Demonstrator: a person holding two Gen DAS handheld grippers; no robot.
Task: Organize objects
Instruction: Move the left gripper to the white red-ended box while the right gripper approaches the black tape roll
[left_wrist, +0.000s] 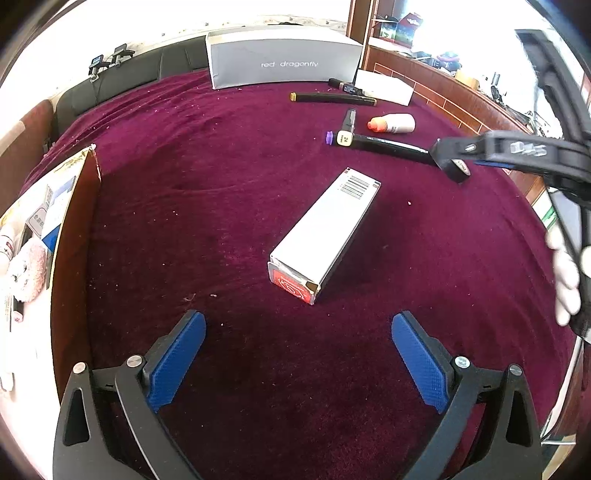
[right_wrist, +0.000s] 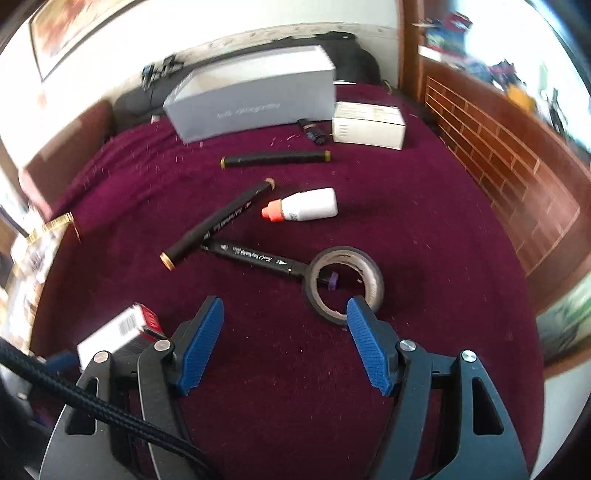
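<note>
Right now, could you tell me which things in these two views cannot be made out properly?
- Grey shoe box, right wrist view: motion blur makes its lettering unreadable.
- Tape roll, left wrist view: the right tongs cover much of it, so a grip cannot be judged there.
- Open carton, left wrist view: cut off by the left edge, contents unclear.
- Small dark item beside the white box: too small to identify.

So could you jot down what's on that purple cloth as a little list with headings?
surface: dark purple velvet cloth
centre: small white carton with a red end, lying flat
far edge: large grey cardboard box
loose items: black marker pens, white squeeze bottle with an orange cap, lying on its side
right gripper: open, one finger tip at a black tape roll
left gripper: open, nothing between the fingers
</note>
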